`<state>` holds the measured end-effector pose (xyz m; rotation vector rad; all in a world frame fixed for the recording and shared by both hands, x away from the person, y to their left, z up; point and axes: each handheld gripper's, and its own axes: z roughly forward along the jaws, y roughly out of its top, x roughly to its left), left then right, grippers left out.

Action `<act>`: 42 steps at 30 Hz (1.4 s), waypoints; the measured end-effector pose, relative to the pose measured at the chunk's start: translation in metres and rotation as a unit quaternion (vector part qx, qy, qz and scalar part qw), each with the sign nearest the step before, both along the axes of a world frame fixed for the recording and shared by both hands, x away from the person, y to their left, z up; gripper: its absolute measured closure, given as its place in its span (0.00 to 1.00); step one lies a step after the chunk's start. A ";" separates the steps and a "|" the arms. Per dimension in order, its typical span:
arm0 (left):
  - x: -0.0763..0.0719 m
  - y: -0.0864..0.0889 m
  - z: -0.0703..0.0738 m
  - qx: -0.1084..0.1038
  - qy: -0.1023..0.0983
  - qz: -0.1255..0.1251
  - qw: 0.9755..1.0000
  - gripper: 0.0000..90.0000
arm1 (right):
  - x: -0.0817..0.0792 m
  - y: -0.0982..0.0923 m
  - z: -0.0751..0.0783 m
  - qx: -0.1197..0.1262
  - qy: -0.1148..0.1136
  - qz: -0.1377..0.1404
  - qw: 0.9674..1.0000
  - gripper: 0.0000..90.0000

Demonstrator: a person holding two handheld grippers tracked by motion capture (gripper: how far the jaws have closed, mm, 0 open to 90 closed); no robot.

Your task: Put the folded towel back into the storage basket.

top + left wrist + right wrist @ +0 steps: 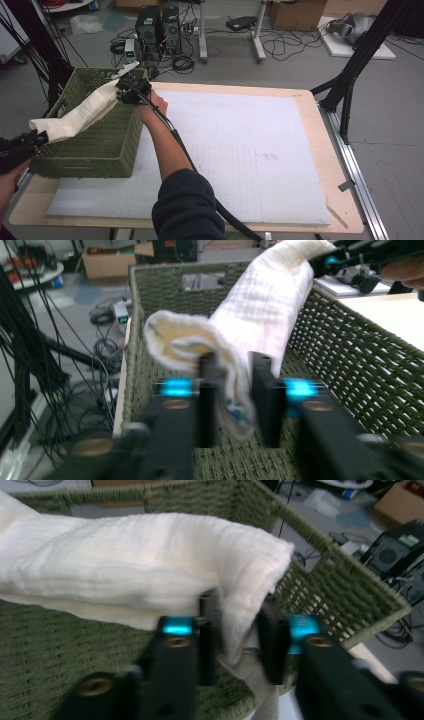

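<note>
On the counter (310, 150), at its far left, the green basket (100, 145) has the folded cream towel (80, 112) stretched above it, long axis near-left to far-right. The left gripper (235, 390) and right gripper (237, 630) stand released, one towel end loose between each pair of jaws.

High view looks down from afar; gripper views sit close, sharing the basket (100, 145).

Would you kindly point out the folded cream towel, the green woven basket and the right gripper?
folded cream towel (85, 112), high view, middle of its length
green woven basket (107, 145), high view, near side wall
right gripper (239, 630), right gripper view, between its fingers
</note>
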<state>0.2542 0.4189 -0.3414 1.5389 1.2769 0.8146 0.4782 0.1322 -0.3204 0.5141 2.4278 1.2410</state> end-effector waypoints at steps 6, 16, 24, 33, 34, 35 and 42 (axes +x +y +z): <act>-0.012 0.000 0.015 -0.014 -0.026 -0.004 1.000 0.42 | -0.001 -0.015 0.005 -0.013 0.000 0.004 1.000 0.60; -0.006 -0.044 0.019 -0.052 -0.041 -0.098 0.993 0.44 | -0.019 -0.087 0.033 0.035 -0.003 0.018 0.999 0.55; 0.005 -0.089 0.018 -0.083 -0.046 -0.162 0.982 0.22 | -0.035 -0.166 0.030 0.055 0.011 -0.004 0.998 0.44; 0.018 -0.149 0.016 -0.075 -0.061 -0.233 0.968 0.22 | -0.066 -0.249 0.024 0.046 0.006 -0.065 0.997 0.27; 0.019 -0.157 0.015 -0.075 -0.063 -0.239 0.966 0.22 | -0.071 -0.259 0.021 0.046 0.007 -0.072 0.996 0.23; 0.021 -0.166 0.013 -0.076 -0.063 -0.248 0.964 0.22 | -0.076 -0.268 0.018 0.043 0.005 -0.083 0.996 0.21; 0.029 -0.206 0.002 -0.061 -0.054 -0.283 0.956 0.23 | -0.110 -0.325 -0.015 0.040 0.015 -0.125 0.991 0.14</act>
